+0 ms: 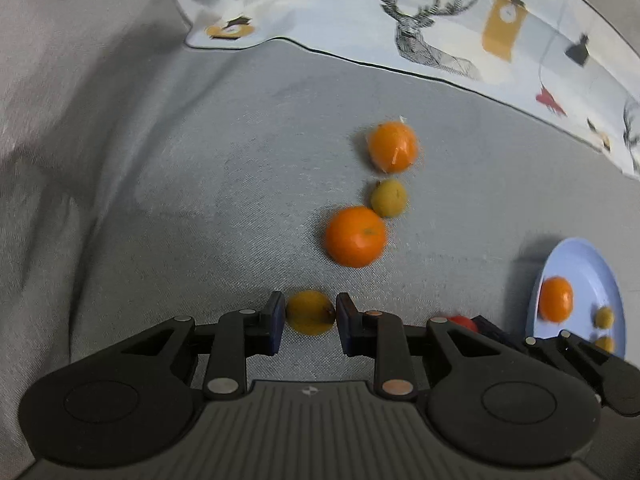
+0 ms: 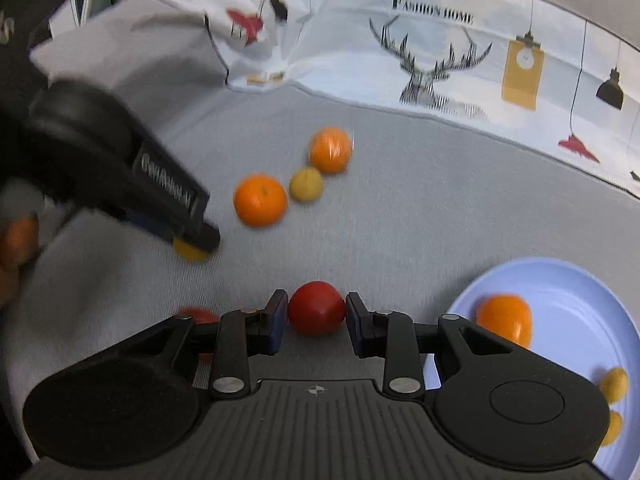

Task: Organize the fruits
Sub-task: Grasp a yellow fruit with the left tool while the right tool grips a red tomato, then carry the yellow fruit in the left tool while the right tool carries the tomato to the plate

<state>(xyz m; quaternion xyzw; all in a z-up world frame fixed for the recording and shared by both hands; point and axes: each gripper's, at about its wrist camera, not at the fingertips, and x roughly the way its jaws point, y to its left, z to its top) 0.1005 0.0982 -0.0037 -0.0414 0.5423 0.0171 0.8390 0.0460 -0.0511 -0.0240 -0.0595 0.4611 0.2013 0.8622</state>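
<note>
Low in the left wrist view, the left gripper (image 1: 310, 312) has its jaws set either side of a small yellow fruit (image 1: 310, 313), pads touching it. In the right wrist view the right gripper (image 2: 316, 310) likewise has its jaws clamped around a red tomato (image 2: 316, 308). At lower right a pale blue plate (image 2: 580, 304) holds an orange (image 2: 505, 322) and small yellow fruits. Further up on the grey fabric, mid-frame, lie a loose orange (image 1: 355, 236), a yellow-green fruit (image 1: 389, 198) touching it, then a plastic-wrapped orange (image 1: 393, 147). A deer-print cloth (image 1: 420, 20) crosses the top.
</note>
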